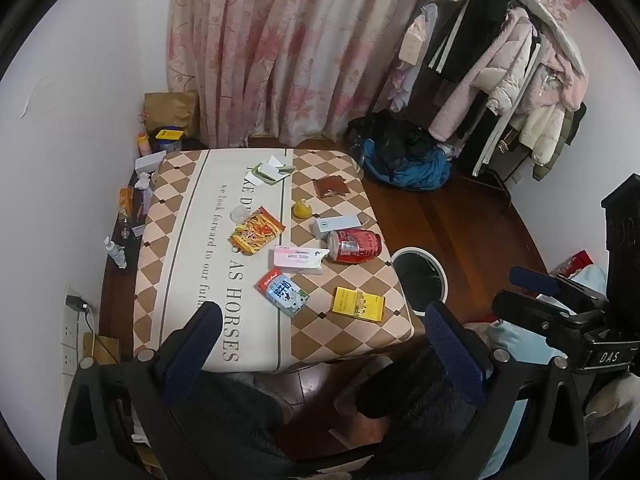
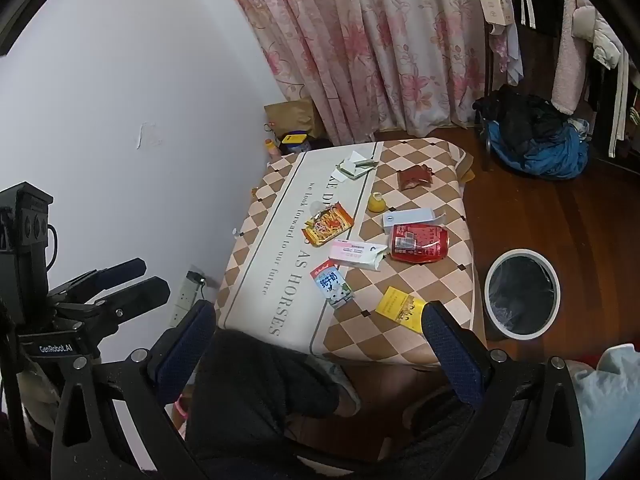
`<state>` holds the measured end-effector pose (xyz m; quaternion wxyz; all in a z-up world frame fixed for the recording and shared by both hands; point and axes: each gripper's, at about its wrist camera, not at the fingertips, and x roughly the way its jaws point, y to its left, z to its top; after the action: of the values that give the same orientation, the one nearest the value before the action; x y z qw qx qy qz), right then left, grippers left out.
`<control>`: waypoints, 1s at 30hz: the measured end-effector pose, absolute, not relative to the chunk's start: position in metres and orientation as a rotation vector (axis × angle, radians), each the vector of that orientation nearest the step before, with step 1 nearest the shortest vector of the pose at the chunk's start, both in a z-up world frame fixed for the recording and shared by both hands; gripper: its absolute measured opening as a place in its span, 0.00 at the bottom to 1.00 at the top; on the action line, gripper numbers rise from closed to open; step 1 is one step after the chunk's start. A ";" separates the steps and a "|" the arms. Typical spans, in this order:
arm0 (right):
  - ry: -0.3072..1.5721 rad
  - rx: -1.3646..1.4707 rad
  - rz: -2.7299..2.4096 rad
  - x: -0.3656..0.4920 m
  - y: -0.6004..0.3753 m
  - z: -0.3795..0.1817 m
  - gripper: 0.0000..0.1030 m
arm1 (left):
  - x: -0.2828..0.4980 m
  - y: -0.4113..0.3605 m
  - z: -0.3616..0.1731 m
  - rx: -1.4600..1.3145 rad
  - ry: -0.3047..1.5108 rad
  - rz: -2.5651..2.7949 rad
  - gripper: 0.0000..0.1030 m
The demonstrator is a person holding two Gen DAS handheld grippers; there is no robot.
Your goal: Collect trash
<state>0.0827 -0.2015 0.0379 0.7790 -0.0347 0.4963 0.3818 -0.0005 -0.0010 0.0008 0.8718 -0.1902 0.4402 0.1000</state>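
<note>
A low table (image 1: 180, 216) (image 2: 440, 280) with a checkered cloth holds trash: a red can (image 1: 355, 245) (image 2: 419, 242) on its side, a yellow box (image 1: 358, 304) (image 2: 400, 308), a blue and white carton (image 1: 283, 292) (image 2: 333, 285), a pink box (image 1: 298, 259) (image 2: 354, 255), an orange snack bag (image 1: 257, 234) (image 2: 328, 224), a brown packet (image 1: 330, 187) (image 2: 416, 178), a white box (image 1: 338, 225) (image 2: 408, 216), a yellow duck (image 1: 302, 209) (image 2: 376, 202) and paper scraps (image 1: 270, 171) (image 2: 356, 166). A round bin (image 1: 420, 274) (image 2: 522, 294) stands on the floor right of the table. My left gripper (image 1: 324, 320) and right gripper (image 2: 320, 316) are open and empty, held before the table's near edge.
Pink curtains (image 1: 288, 48) hang behind the table. A heap of dark and blue clothes (image 1: 404, 156) (image 2: 536, 140) lies on the wooden floor below a clothes rack (image 1: 500, 60). Bottles and a paper bag (image 1: 172, 110) sit by the left wall. The person's legs (image 2: 272, 392) are below.
</note>
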 end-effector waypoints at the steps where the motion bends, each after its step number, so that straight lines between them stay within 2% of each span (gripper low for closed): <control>1: 1.072 -0.080 0.824 0.083 -0.201 0.038 1.00 | -0.001 -0.001 0.001 -0.401 0.920 0.210 1.00; 30: 1.075 -0.071 0.832 0.079 -0.199 0.043 1.00 | 0.001 0.003 0.005 -0.428 0.895 0.150 1.00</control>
<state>0.0786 -0.1992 0.0425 0.7771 -0.0330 0.4971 0.3845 0.0006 0.0031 0.0054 0.8767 -0.2052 0.4291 0.0717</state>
